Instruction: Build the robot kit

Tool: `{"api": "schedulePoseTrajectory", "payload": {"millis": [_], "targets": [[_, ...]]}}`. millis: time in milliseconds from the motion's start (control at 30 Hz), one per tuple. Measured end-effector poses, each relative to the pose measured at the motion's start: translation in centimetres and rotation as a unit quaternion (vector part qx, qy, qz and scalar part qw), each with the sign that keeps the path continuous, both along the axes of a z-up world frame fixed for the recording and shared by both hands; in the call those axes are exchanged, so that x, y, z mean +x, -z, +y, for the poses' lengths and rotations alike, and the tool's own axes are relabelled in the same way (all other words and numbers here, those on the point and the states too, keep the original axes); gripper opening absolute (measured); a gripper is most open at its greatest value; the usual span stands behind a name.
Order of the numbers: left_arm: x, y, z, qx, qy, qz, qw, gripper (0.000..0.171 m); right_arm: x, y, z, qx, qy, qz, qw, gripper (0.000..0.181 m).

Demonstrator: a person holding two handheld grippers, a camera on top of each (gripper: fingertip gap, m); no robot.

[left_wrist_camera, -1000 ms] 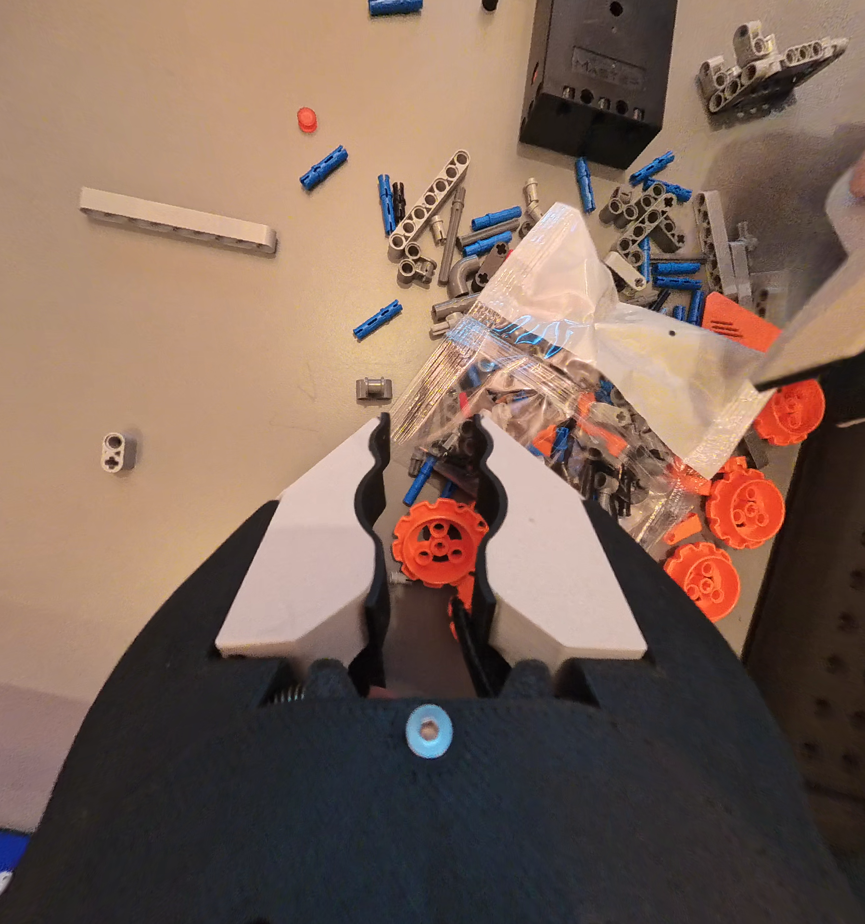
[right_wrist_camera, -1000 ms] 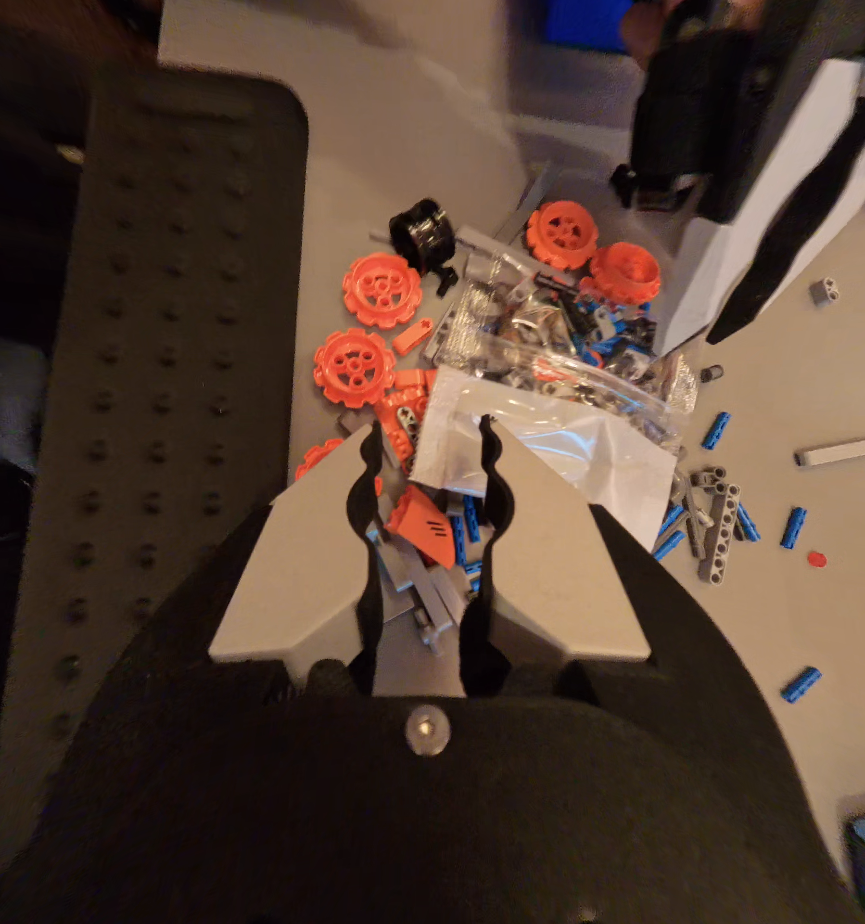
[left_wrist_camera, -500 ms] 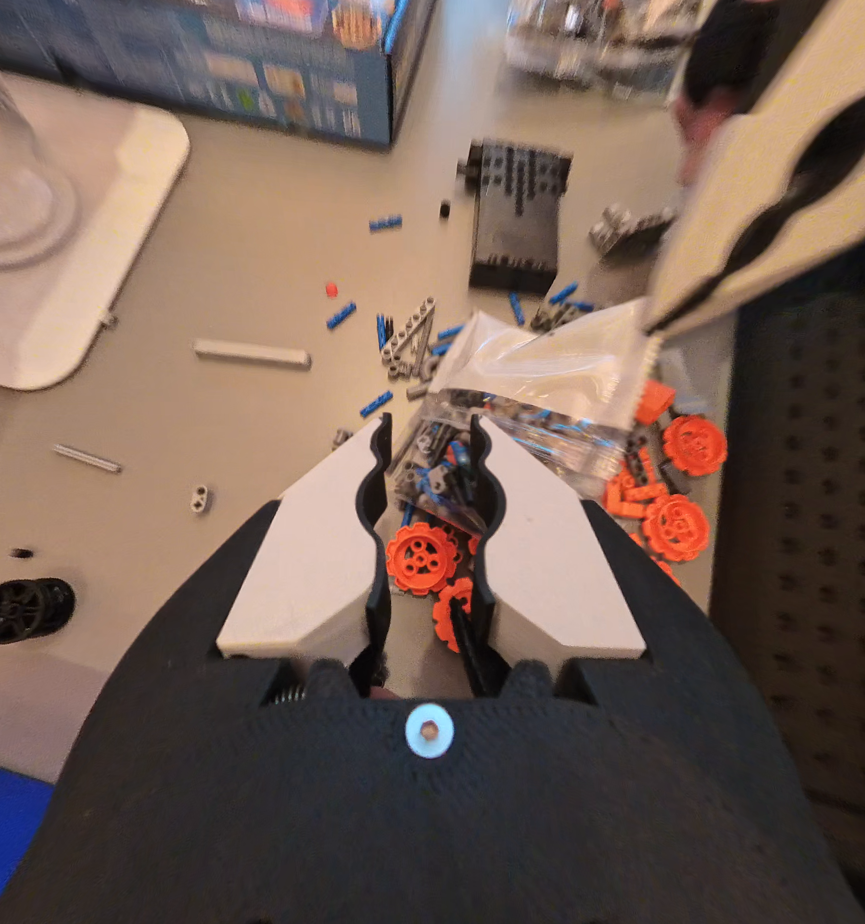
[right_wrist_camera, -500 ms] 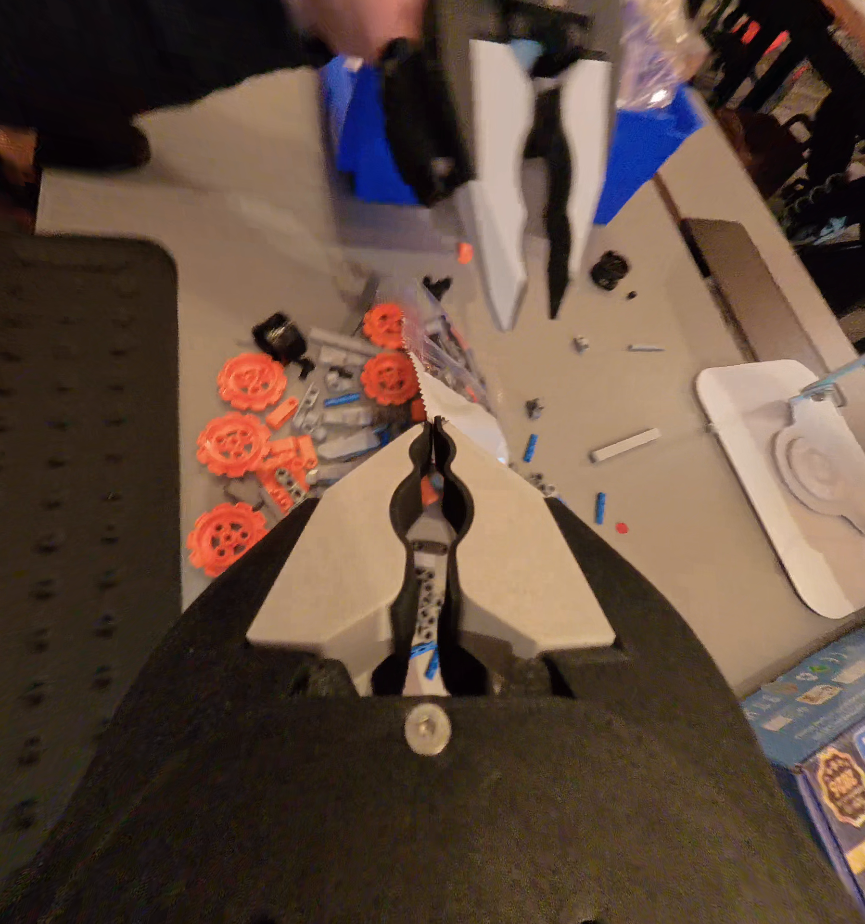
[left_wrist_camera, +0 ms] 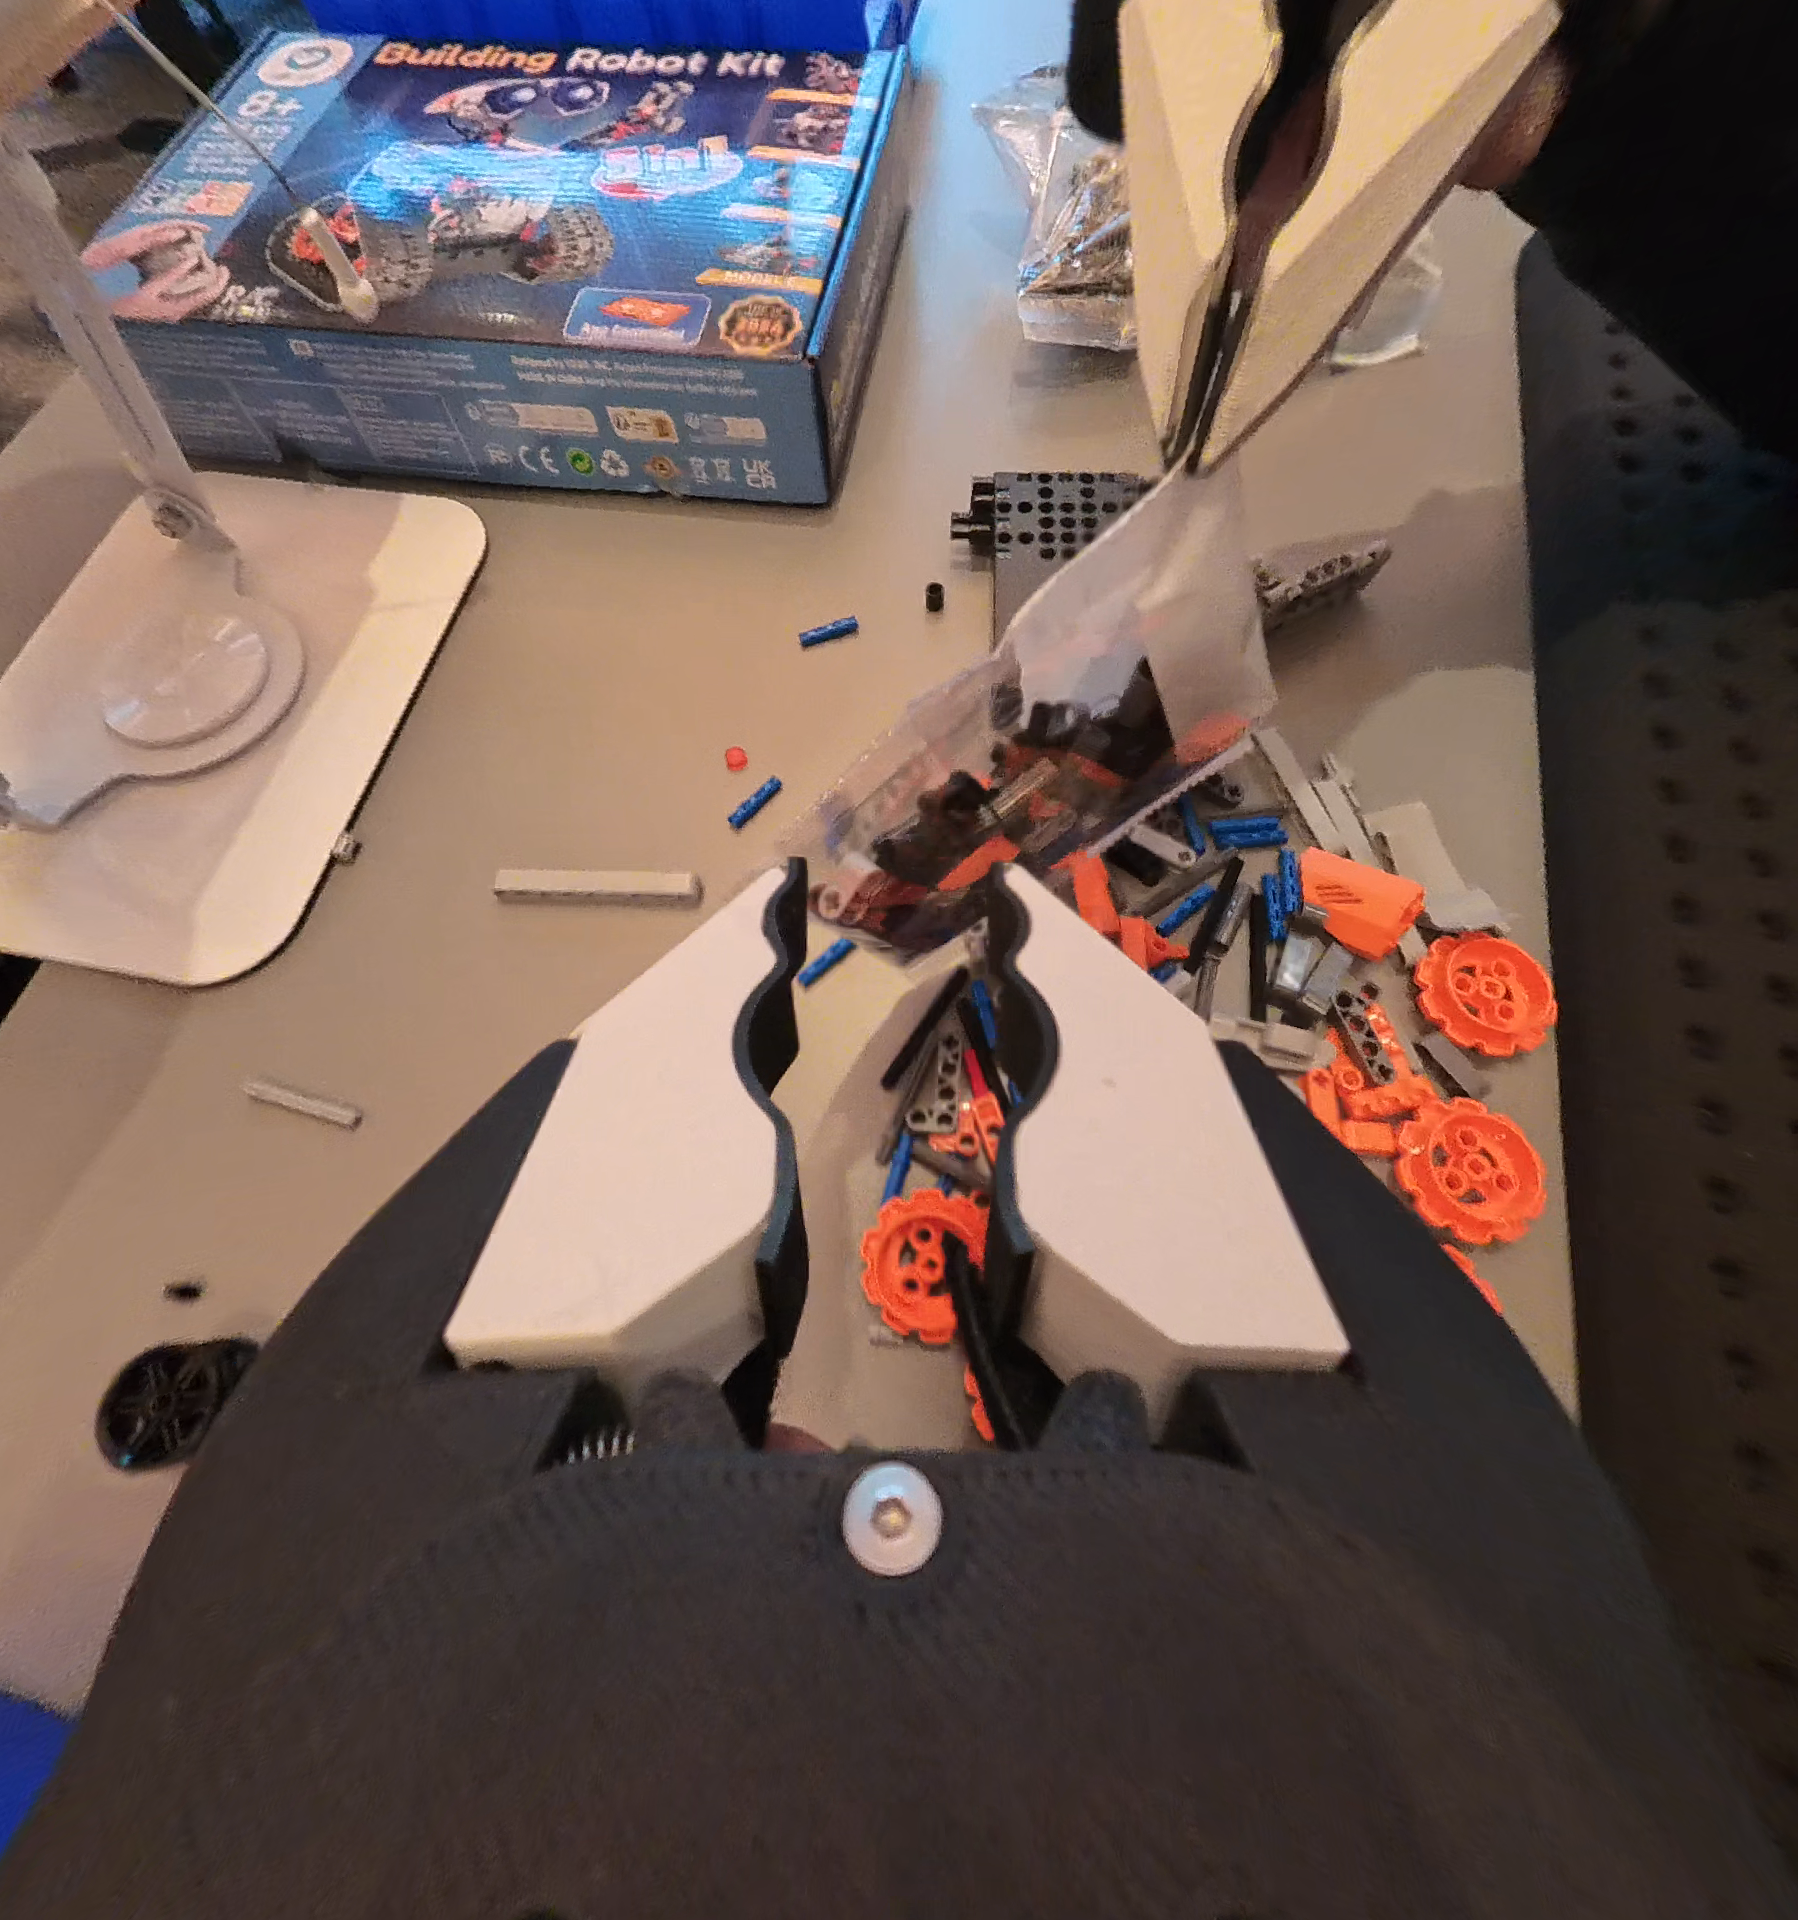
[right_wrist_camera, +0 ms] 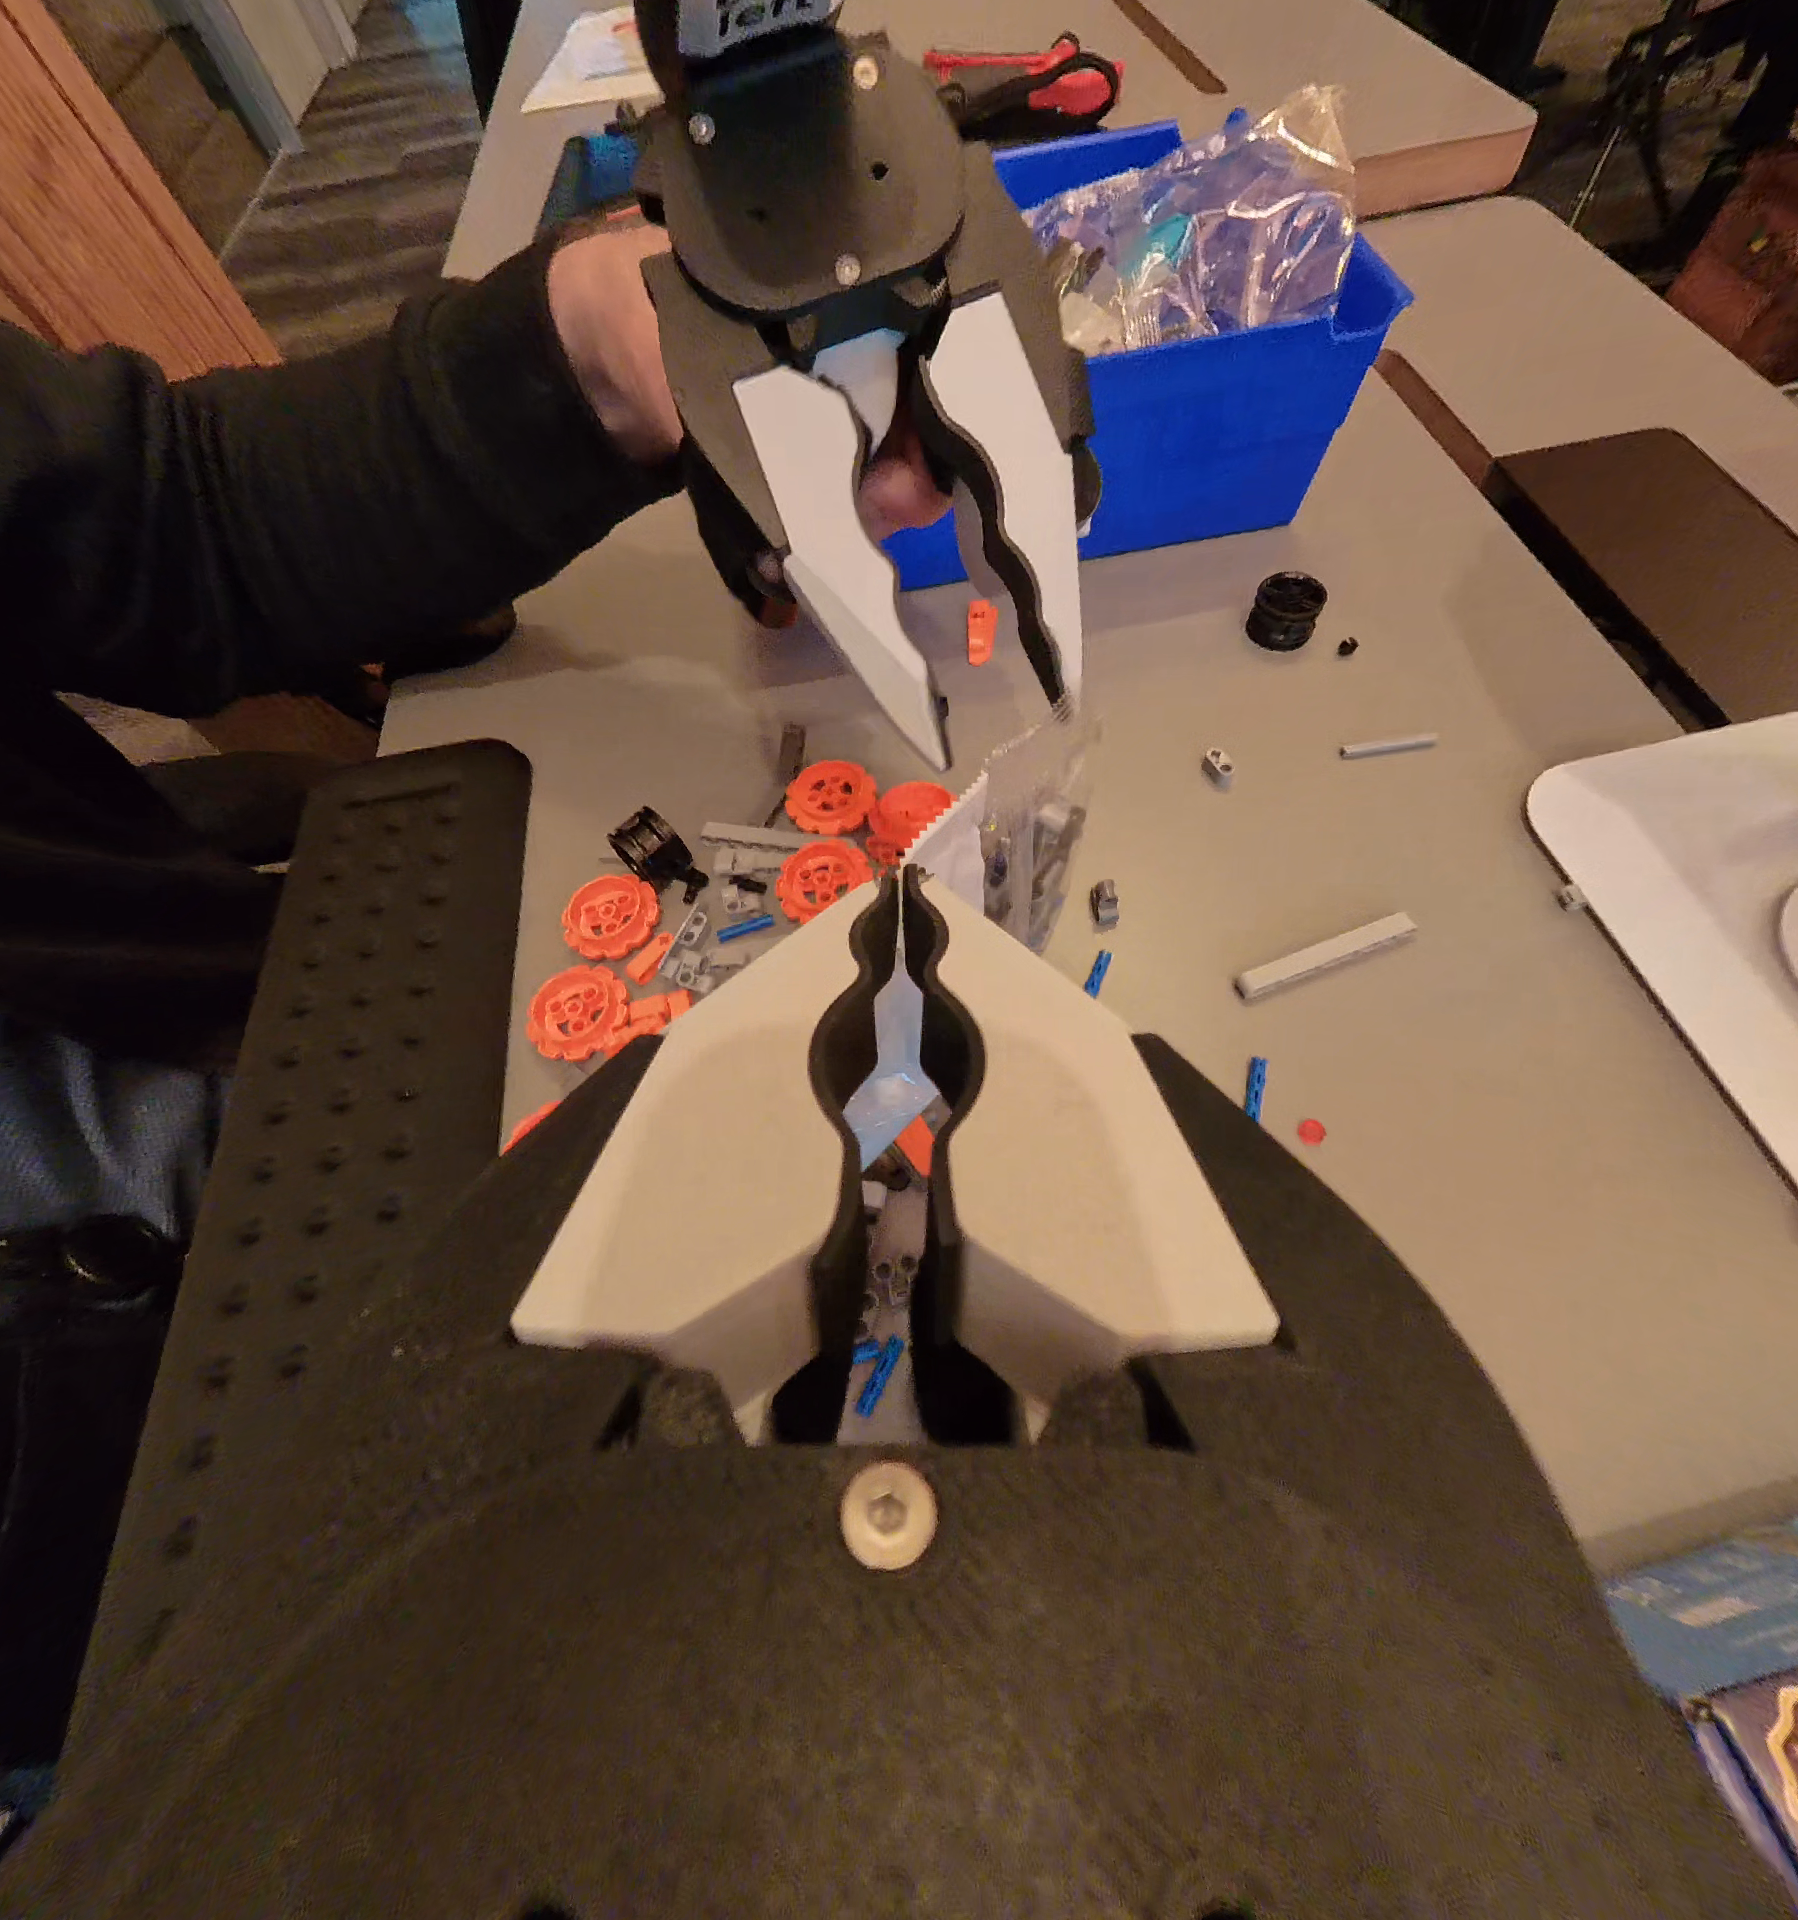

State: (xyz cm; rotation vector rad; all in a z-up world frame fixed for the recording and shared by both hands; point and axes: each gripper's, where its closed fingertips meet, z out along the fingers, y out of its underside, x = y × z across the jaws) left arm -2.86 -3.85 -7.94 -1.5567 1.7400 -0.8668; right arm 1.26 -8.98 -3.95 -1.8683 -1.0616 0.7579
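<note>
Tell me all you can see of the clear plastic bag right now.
The clear plastic bag is thin, glossy film, part-filled with small black, orange and grey building pieces. The right gripper is shut on its upper corner, so it hangs tilted above the table, its loaded lower end near the open left gripper. Loose parts and orange gear wheels lie below it. Whether anything else touches it is unclear.

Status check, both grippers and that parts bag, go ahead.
Right gripper shut on clear parts bag, bag lifted. Left gripper open, just below bag. Orange gears and loose pieces underneath on table.
</note>
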Motion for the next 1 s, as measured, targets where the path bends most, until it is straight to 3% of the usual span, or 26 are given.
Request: {"api": "schedulePoseTrajectory", "payload": {"millis": [100, 233, 400, 433, 467, 500, 667, 700, 767, 900, 1000], "targets": [[1.3, -0.2, 0.0, -0.007, 0.016, -0.004, 1.0, 0.019, 0.9, 0.5, -0.1, -0.008, -0.001, 0.007, 1.0, 0.0], [2.7, -0.6, 1.3, -0.007, -0.006, -0.028, 1.0, 0.034, 1.6, 0.8, -0.6, -0.017, -0.017, 0.02, 1.0, 0.0], [3.3, -1.3, 1.2, -0.015, 0.016, -0.047, 0.999, 0.039, 1.9, 0.6, -1.5, -0.007, -0.047, 0.023, 0.999, 0.0], [3.5, -0.9, 0.7, -0.019, 0.03, -0.039, 0.999, 0.032, 1.9, 0.6, -1.6, -0.004, -0.05, 0.021, 0.999, 0.0], [3.5, -0.4, -0.1, -0.027, 0.054, -0.025, 0.998, 0.011, 2.0, 0.6, -1.6, 0.001, -0.048, 0.02, 0.999, 0.0], [3.3, 0.4, -0.7, -0.029, 0.067, -0.005, 0.997, 0.005, 2.3, 0.6, -1.4, -0.001, -0.041, 0.021, 0.999, 0.0], [3.2, 0.7, -1.3, -0.032, 0.064, 0.012, 0.997, 0.0, 4.0, 0.3, 0.0, 0.006, 0.016, 0.025, 1.0, 0.0], [3.3, 0.6, -1.4, -0.042, 0.06, 0.01, 0.997, 0.0, 4.3, 0.0, 0.3, 0.02, 0.033, 0.017, 0.999, 0.004], [3.4, 0.5, -1.6, -0.054, 0.051, 0.012, 0.997, 0.0, 4.7, -0.8, 0.8, 0.05, 0.073, -0.019, 0.996, 0.028], [3.8, 0.2, -2.7, -0.057, 0.054, 0.023, 0.997, 0.0, 1.4, -0.6, -0.3, 0.079, 0.04, -0.092, 0.992, 0.018], [3.9, -0.2, -3.6, -0.034, 0.066, 0.033, 0.997, 0.0, 0.4, 0.9, 1.1, 0.117, 0.049, -0.167, 0.978, 0.016]]}}
